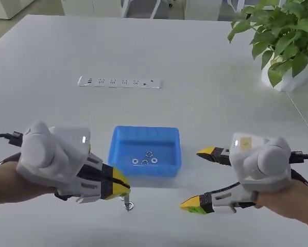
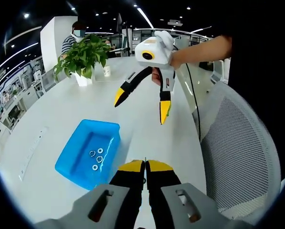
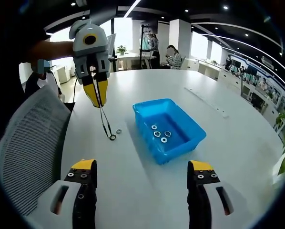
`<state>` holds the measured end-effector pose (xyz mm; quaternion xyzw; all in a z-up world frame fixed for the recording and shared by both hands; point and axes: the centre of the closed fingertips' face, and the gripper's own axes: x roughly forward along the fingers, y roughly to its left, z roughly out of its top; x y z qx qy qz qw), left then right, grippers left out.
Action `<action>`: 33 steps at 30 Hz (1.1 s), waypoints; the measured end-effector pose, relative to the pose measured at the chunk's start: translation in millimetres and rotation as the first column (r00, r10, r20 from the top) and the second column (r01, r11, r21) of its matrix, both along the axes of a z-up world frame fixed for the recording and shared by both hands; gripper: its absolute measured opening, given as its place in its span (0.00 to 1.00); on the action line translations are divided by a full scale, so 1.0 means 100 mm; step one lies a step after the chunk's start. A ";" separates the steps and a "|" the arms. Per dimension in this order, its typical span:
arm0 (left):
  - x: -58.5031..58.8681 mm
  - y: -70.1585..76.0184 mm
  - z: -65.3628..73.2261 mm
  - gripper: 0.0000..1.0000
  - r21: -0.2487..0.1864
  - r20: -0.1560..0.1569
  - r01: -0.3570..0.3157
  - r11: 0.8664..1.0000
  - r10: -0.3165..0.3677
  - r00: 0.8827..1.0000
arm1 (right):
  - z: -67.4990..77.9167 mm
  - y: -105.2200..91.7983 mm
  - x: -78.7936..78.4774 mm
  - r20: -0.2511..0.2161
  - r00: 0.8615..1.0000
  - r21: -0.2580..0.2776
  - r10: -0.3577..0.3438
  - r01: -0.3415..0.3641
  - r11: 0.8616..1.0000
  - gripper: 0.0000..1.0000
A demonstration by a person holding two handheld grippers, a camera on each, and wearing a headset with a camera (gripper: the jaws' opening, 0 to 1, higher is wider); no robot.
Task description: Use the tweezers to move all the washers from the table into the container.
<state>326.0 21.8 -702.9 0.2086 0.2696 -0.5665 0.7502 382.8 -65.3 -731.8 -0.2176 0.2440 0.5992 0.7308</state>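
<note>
- Where the head view looks down, a white table takes up most of the scene, and everything else sits on or over it.
- A grey mesh chair stands at the table's near edge, seen in the right gripper view.
- A leafy green plant in a white pot stands at the far right corner of the table.
- A blue container, a shallow rectangular tray, lies near the middle of the table, between the two grippers and just beyond them.
- The left gripper hangs over the table just in front of the container's near left corner, its yellow-tipped jaws pressed together on the tweezers.
- The right gripper sits to the right of the container, its jaws spread wide with nothing between them.
- A white power strip lies farther back, well apart from the container.
- The tweezers point down from the left gripper's jaws to the tabletop.
- Four washers lie clustered on the container's floor.
- One washer sits at the tweezers' tips; whether it is pinched cannot be told.
- A second washer lies on the table just beside it, outside the container.
</note>
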 end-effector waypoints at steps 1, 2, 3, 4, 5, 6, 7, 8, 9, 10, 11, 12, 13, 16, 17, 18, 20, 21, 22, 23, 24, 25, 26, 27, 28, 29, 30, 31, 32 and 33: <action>0.00 0.00 0.00 0.05 -0.001 0.001 0.000 1.000 0.000 1.000 | 0.00 0.00 0.00 -0.001 1.000 -0.001 0.000 0.000 1.000 0.78; 0.00 0.00 0.00 0.05 -0.003 0.000 -0.001 1.000 0.001 1.000 | 0.00 0.00 0.00 0.000 1.000 0.000 0.001 -0.001 1.000 0.78; -0.01 0.00 0.00 0.05 -0.003 0.001 0.000 1.000 0.000 1.000 | 0.00 0.00 0.00 -0.001 1.000 0.001 -0.001 0.001 1.000 0.78; -0.01 0.00 0.00 0.05 -0.005 0.002 -0.001 1.000 0.001 1.000 | 0.00 0.00 -0.01 -0.003 1.000 0.001 -0.001 0.001 1.000 0.78; -0.01 0.00 0.00 0.05 -0.008 0.000 0.000 1.000 0.000 1.000 | 0.00 -0.01 0.00 -0.003 1.000 0.001 0.000 0.000 1.000 0.78; -0.01 -0.01 0.00 0.05 -0.010 0.000 0.001 1.000 -0.001 1.000 | 0.00 -0.01 -0.01 -0.003 1.000 0.003 0.000 0.000 1.000 0.78; -0.01 -0.01 0.00 0.05 -0.010 0.000 0.002 1.000 -0.002 1.000 | 0.00 -0.01 -0.01 -0.004 1.000 0.004 -0.001 0.001 1.000 0.78; -0.01 -0.01 0.00 0.05 -0.010 0.000 0.006 1.000 -0.006 1.000 | 0.00 -0.01 -0.01 -0.005 1.000 0.006 -0.001 0.001 1.000 0.78; -0.01 -0.01 0.00 0.05 -0.009 0.000 0.008 1.000 -0.008 1.000 | 0.00 0.00 -0.01 -0.004 1.000 0.007 0.000 0.000 1.000 0.78; -0.01 -0.01 0.00 0.05 -0.008 0.000 0.012 1.000 -0.012 1.000 | 0.01 0.00 -0.02 -0.004 1.000 0.008 0.002 -0.002 1.000 0.78; -0.01 -0.01 0.00 0.05 -0.009 -0.001 0.015 1.000 -0.015 1.000 | 0.01 0.00 -0.02 -0.005 1.000 0.009 0.003 -0.002 1.000 0.78; -0.01 -0.01 0.00 0.05 -0.010 -0.002 0.018 1.000 -0.018 1.000 | 0.01 0.01 -0.02 -0.005 1.000 0.011 0.005 -0.005 1.000 0.78; -0.01 -0.01 -0.01 0.05 -0.011 -0.003 0.019 1.000 -0.019 1.000 | 0.01 0.01 -0.02 -0.005 1.000 0.011 0.006 -0.006 1.000 0.78; -0.02 -0.02 0.00 0.05 -0.010 -0.005 0.026 1.000 -0.026 1.000 | 0.00 0.03 -0.03 -0.008 1.000 0.014 0.010 -0.010 1.000 0.78; -0.03 -0.02 0.00 0.05 -0.010 -0.005 0.030 1.000 -0.030 1.000 | 0.00 0.04 -0.03 -0.010 1.000 0.014 0.013 -0.013 1.000 0.78; -0.03 -0.03 0.00 0.05 -0.009 -0.004 0.033 0.999 -0.033 0.999 | -0.01 0.05 -0.04 -0.011 1.000 0.015 0.015 -0.014 1.000 0.78; -0.04 -0.02 0.00 0.05 -0.007 -0.005 0.036 0.999 -0.036 0.999 | -0.02 0.08 -0.06 -0.015 1.000 0.018 0.022 -0.022 1.000 0.78; -0.04 -0.02 0.00 0.05 -0.006 -0.006 0.039 0.999 -0.039 0.999 | -0.02 0.10 -0.07 -0.017 0.999 0.025 0.031 -0.031 0.999 0.77; -0.04 -0.02 0.00 0.05 -0.006 -0.005 0.040 0.999 -0.040 0.999 | -0.02 0.12 -0.08 -0.019 0.999 0.029 0.035 -0.035 0.999 0.77; -0.04 -0.02 0.00 0.05 -0.006 -0.006 0.041 0.999 -0.041 0.999 | -0.03 0.15 -0.09 -0.021 0.999 0.032 0.041 -0.041 0.999 0.76; -0.04 -0.02 0.00 0.05 -0.006 -0.007 0.042 0.999 -0.042 0.999 | -0.04 0.17 -0.10 -0.022 0.999 0.033 0.046 -0.045 0.998 0.76; -0.04 -0.01 0.00 0.05 -0.006 -0.007 0.042 0.999 -0.042 0.999 | -0.05 0.19 -0.10 -0.023 0.999 0.034 0.049 -0.048 0.998 0.75; -0.03 -0.01 0.00 0.05 -0.006 -0.008 0.042 0.999 -0.042 0.999 | -0.05 0.23 -0.12 -0.024 0.998 0.040 0.060 -0.059 0.997 0.75; -0.03 0.00 0.00 0.05 -0.005 -0.008 0.041 0.999 -0.041 0.999 | -0.05 0.25 -0.13 -0.025 0.998 0.045 0.066 -0.065 0.997 0.74; -0.03 0.00 0.00 0.05 -0.004 -0.008 0.042 0.999 -0.042 0.999 | -0.05 0.29 -0.14 -0.024 0.997 0.049 0.075 -0.073 0.996 0.73; -0.03 0.00 0.00 0.05 -0.005 -0.009 0.043 0.999 -0.043 0.999 | -0.04 0.31 -0.15 -0.022 0.996 0.054 0.083 -0.081 0.995 0.72; -0.03 0.01 0.00 0.05 -0.005 -0.009 0.044 0.999 -0.044 0.999 | -0.05 0.35 -0.16 -0.024 0.996 0.058 0.090 -0.089 0.994 0.71; -0.03 0.01 0.00 0.05 -0.005 -0.010 0.043 0.999 -0.043 0.999 | -0.05 0.37 -0.17 -0.025 0.995 0.060 0.097 -0.095 0.994 0.70; -0.03 0.02 0.00 0.05 -0.006 -0.012 0.042 0.999 -0.042 0.999 | -0.06 0.39 -0.18 -0.026 0.994 0.060 0.102 -0.100 0.993 0.70; -0.03 0.02 0.00 0.05 -0.007 -0.012 0.042 0.999 -0.042 0.999 | -0.08 0.41 -0.19 -0.028 0.994 0.062 0.110 -0.108 0.992 0.69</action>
